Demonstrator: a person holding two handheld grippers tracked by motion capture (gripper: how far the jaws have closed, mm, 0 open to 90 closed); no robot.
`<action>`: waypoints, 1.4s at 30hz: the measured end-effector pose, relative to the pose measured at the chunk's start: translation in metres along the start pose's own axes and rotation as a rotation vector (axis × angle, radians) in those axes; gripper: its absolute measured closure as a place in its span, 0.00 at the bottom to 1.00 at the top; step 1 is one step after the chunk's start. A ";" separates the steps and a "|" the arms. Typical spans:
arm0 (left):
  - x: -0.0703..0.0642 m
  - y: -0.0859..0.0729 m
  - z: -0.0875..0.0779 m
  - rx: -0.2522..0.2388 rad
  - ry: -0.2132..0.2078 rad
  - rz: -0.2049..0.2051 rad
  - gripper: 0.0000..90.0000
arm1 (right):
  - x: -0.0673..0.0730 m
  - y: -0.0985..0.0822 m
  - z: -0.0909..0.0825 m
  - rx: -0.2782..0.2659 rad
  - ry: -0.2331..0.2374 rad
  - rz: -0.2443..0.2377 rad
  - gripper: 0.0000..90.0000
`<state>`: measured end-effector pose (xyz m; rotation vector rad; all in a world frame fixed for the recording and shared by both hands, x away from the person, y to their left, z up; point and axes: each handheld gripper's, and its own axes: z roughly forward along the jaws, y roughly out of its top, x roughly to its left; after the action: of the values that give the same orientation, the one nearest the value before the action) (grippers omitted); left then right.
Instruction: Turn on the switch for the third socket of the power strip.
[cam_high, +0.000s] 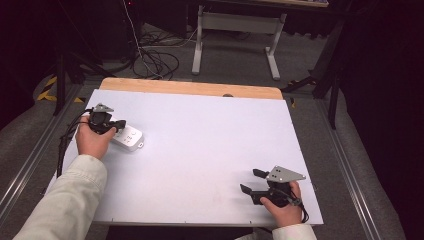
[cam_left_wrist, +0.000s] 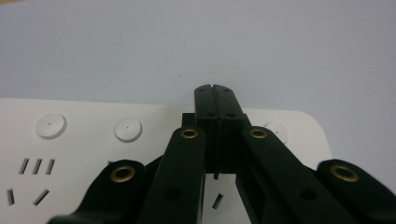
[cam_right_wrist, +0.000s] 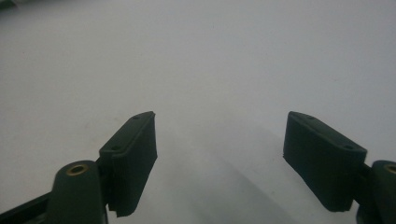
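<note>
**Left tongs closed over a power strip, right tongs spread above bare counter**

A white power strip (cam_high: 127, 137) lies flat on the pale counter (cam_high: 210, 150), toward its left side and well short of the wooden strip along the far edge. It is the landmark for everything else here.

The left tongs (cam_high: 114, 125) sit directly over the power strip, held in the person's left hand (cam_high: 91, 141), whose light sleeve comes in from the bottom left. In the left gripper view the left tongs (cam_left_wrist: 216, 100) have their jaws pressed together with nothing between them, their tips above the strip's far long edge. Round white buttons (cam_left_wrist: 128, 129) run along that edge, and slotted sockets (cam_left_wrist: 36, 166) show nearer the camera. Whether the closed tips touch the strip's face cannot be told.

The right tongs (cam_high: 252, 181) are well apart from the power strip, near the counter's near right corner, held in the right hand (cam_high: 282, 205) with a grey three-cornered plate on top. In the right gripper view the right tongs (cam_right_wrist: 219, 140) are spread wide, with plain counter surface between the two black jaws.

Beyond the counter, cables (cam_high: 155, 62) lie on the floor beside a grey table frame (cam_high: 235, 42).
</note>
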<state>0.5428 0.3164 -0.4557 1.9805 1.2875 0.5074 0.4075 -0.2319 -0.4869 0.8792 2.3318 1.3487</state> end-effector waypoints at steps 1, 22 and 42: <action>0.000 0.000 0.001 0.002 0.005 0.006 1.00 | 0.000 0.000 0.000 -0.001 0.000 0.000 0.29; -0.003 0.000 0.004 0.017 0.029 0.027 1.00 | 0.000 0.000 0.000 -0.002 0.006 0.003 0.29; -0.005 0.001 0.006 0.033 0.042 -0.005 1.00 | 0.001 -0.001 0.000 -0.002 0.011 -0.002 0.29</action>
<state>0.5447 0.3100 -0.4587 2.0027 1.3338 0.5311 0.4068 -0.2318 -0.4873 0.8713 2.3391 1.3580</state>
